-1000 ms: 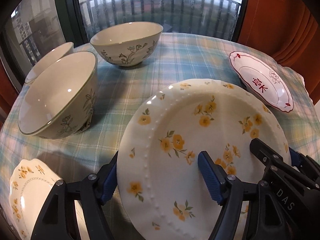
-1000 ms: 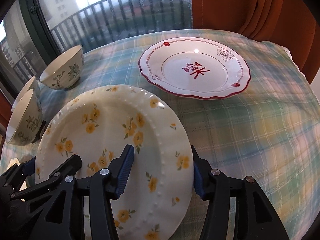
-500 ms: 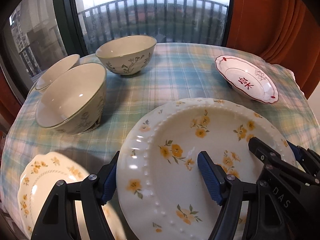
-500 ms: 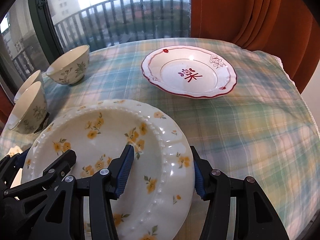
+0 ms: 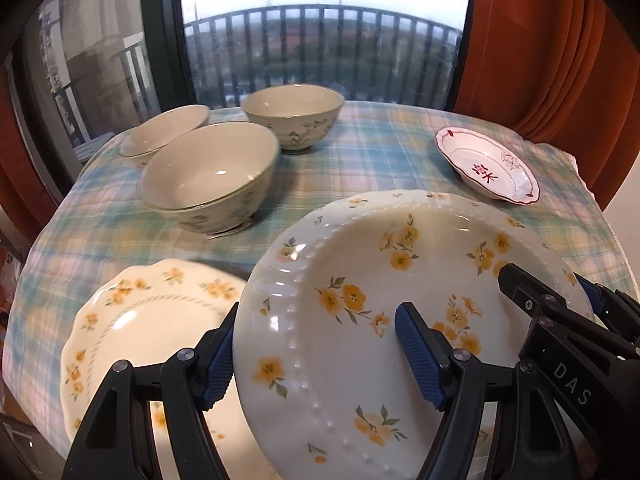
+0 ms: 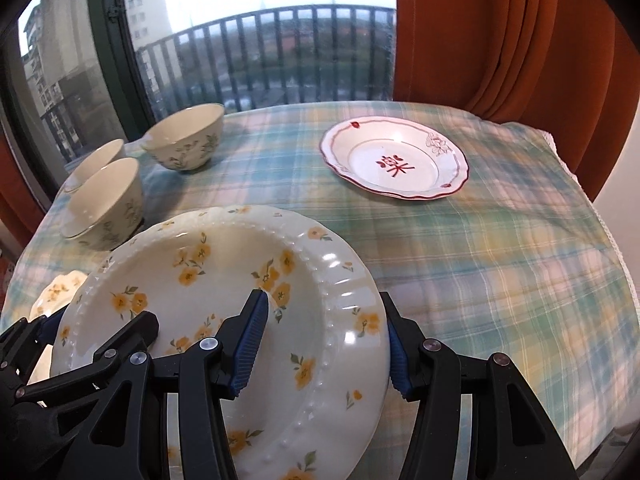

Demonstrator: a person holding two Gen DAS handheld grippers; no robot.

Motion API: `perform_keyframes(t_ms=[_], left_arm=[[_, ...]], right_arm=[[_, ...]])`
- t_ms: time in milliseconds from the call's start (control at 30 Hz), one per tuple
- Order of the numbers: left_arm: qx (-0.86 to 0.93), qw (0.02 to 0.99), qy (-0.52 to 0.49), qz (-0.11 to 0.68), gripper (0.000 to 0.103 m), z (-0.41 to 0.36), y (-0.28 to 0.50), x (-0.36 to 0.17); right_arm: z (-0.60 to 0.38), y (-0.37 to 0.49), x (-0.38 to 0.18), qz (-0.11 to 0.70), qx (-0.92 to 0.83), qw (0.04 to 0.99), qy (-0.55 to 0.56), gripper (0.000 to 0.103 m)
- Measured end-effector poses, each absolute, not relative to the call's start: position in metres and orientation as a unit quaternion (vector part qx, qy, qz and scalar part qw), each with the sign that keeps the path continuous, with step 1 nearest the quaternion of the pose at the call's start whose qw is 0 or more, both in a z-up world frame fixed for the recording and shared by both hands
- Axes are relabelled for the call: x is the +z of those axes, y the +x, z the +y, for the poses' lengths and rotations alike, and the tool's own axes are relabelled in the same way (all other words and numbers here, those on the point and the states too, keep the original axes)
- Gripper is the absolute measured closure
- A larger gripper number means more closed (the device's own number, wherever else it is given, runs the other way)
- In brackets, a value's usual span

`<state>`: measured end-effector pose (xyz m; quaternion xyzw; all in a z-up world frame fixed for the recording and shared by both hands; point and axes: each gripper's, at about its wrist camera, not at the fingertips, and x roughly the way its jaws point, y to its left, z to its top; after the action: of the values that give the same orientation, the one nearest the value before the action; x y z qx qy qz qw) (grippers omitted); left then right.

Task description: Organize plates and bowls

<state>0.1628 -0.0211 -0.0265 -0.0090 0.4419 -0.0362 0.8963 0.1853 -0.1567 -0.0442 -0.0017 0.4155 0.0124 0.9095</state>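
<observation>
Left wrist view: left gripper point(image 5: 320, 354) angled down, fingers clamped on flowered plate point(image 5: 384, 288) rim, held above desk point(image 5: 360, 156) near edge; right gripper point(image 6: 322, 346) grips opposite rim. Only this view shows second flowered plate point(image 5: 152, 320) fully.

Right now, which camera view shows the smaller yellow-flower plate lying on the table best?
The left wrist view: the smaller yellow-flower plate shows most of its face, beside the big flowered plate that both grippers carry. The right wrist view shows only a sliver of it behind that plate.
</observation>
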Motion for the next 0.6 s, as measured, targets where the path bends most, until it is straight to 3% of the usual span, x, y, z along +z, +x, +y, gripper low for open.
perform_keyframes(t_ms=[600], left_arm=[[-0.001,0.903,-0.047,0.427,0.029,0.058,0.109,-0.025]], right_arm=[[-0.077,0.136,-0.035,0.404,0.055,0.912,-0.045,0.045]])
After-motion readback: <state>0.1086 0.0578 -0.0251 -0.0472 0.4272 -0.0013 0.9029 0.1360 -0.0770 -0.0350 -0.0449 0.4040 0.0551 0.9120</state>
